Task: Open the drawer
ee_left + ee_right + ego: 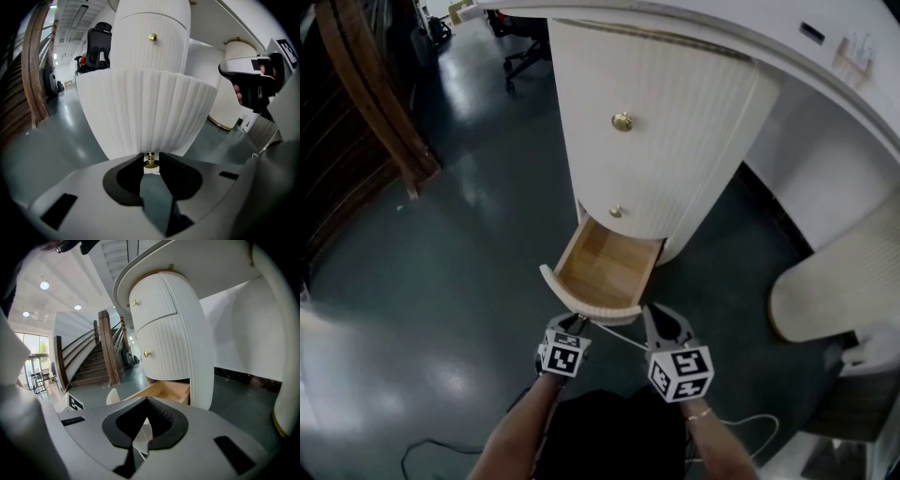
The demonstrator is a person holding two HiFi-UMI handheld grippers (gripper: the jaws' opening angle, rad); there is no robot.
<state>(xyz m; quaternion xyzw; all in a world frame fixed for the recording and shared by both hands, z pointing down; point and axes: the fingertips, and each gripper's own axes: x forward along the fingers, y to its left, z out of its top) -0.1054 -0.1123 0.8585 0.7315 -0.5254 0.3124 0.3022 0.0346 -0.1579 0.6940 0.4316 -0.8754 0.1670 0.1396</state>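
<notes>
Head view, read from the left: the left hand-held gripper (577,324) is clamped on the small brass knob (150,161) of the bottom drawer (591,302), its jaws set either side of the knob stem. The drawer stands well out from the ribbed white cabinet (656,141), and its bare wooden inside is exposed and empty. We judge the opening largely done. What remains, at most, is the last of the travel and the release of the knob. The two upper drawers are shut. To the right, the right hand-held gripper (654,317) hangs just beside the drawer front, its jaws drawn together on nothing. We find no legible brand or writing. The gripper cubes carry only square markers, and a small dark tag (812,33) on the worktop is too small to read.
</notes>
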